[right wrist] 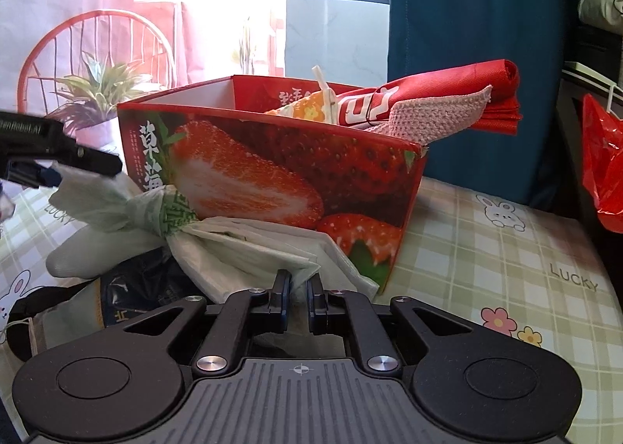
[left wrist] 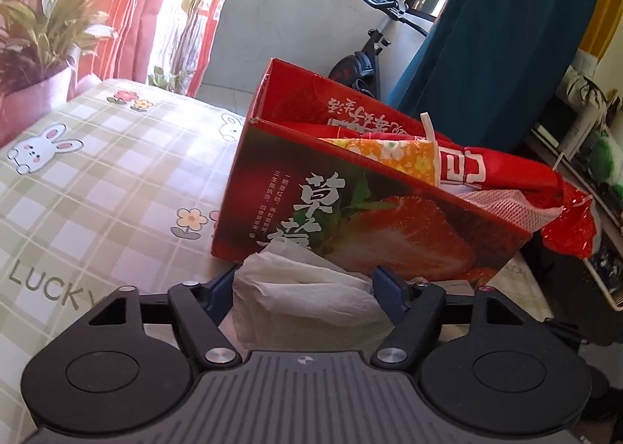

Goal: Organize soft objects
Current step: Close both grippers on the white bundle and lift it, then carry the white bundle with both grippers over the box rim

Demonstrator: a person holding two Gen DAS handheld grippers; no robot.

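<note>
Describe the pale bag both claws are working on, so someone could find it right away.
Find the red strawberry box on the checked bedsheet. Lying against its front is the white plastic bag, pinched in the right claw. Unlike the red and orange bags inside, it is pale and knotted.

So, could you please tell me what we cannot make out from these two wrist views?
- Inside of the strawberry box: both views, hidden behind its front wall.
- Lower part of the red bag: hidden inside the box.
- Whether the left hand-held gripper presses the white plastic bag: left wrist view, pads partly covered.
- Dark item under the bag: right wrist view, mostly covered.
</note>
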